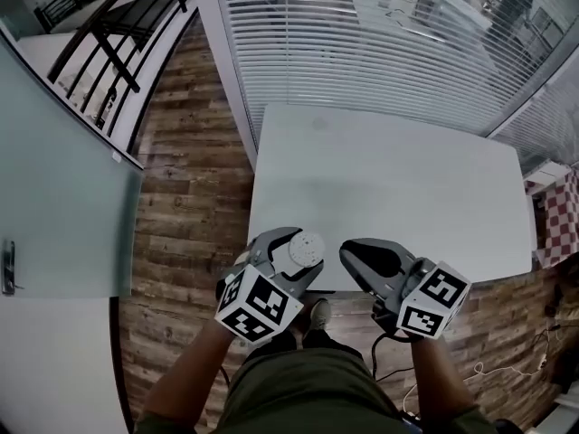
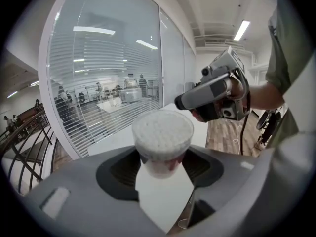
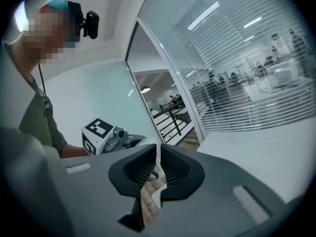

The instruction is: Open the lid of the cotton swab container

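Observation:
A small round clear cotton swab container (image 2: 163, 132), packed with white swab heads, stands upright between the jaws of my left gripper (image 2: 163, 163), which is shut on its sides. In the head view the container (image 1: 307, 249) and left gripper (image 1: 291, 259) hang over the near edge of the white table (image 1: 389, 188). I cannot tell whether a clear lid covers the swabs. My right gripper (image 1: 355, 259) is beside it on the right, jaws shut with nothing between them (image 3: 159, 168). From the left gripper view the right gripper (image 2: 210, 97) hovers just beyond the container, apart from it.
The white table runs away from me to a glass wall with blinds (image 1: 380, 43). Wooden floor (image 1: 190, 179) lies to the left, with a black railing (image 1: 109, 34) and a frosted glass door (image 1: 54, 197). A checked cloth (image 1: 563, 215) is at the far right.

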Tool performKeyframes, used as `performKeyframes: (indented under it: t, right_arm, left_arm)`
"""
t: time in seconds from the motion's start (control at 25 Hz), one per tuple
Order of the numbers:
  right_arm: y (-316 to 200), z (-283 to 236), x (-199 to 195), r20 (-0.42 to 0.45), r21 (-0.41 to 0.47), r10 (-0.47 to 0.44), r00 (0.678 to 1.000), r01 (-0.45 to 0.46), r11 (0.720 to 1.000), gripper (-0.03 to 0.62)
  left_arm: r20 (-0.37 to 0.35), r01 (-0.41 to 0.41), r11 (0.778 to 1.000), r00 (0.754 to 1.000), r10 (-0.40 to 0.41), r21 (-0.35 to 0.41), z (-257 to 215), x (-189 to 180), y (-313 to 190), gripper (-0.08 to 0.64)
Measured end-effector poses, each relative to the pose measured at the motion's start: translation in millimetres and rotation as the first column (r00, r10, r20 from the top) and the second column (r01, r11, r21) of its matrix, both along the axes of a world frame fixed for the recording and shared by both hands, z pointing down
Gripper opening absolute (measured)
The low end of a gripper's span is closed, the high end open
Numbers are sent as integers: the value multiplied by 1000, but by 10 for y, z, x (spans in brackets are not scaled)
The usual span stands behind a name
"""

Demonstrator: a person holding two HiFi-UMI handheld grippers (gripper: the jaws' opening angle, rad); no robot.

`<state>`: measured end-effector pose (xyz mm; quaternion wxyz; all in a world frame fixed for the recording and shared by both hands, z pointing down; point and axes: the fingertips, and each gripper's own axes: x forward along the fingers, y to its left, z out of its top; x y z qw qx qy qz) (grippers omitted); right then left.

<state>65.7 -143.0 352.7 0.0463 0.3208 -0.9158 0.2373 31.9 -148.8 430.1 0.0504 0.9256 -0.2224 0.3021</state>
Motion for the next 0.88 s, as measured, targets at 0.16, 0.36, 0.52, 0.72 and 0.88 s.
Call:
performKeyframes:
  t: [0.16,0.36,0.52,0.72,0.88]
  right_arm:
    - [1,-155,-105,-37,55,-31,999,33,998,15]
    - [-8,-319,-211,-111,109,-78,991,91,990,17]
    - [45,-428,-362,-182,144,-135,974,162,976,37]
    - [83,-499,-571,-270,171,-200,942,251,953,78]
    - [96,-485,-700,-359,165,-255,898,330,930,125]
  left_arm:
    - [3,2,1000,1000,-2,-1,-59,-56,27,267]
    - [-2,0,1000,1000,0,-1,-128,-85,41,267]
    - [-5,-6,1000,1000,6,7,-195,-103,66,267]
    - [-6,-19,1000,1000,19,10,-256,-126,87,267]
    - [0,-23,1000,1000,23,9,-251,-135,78,267]
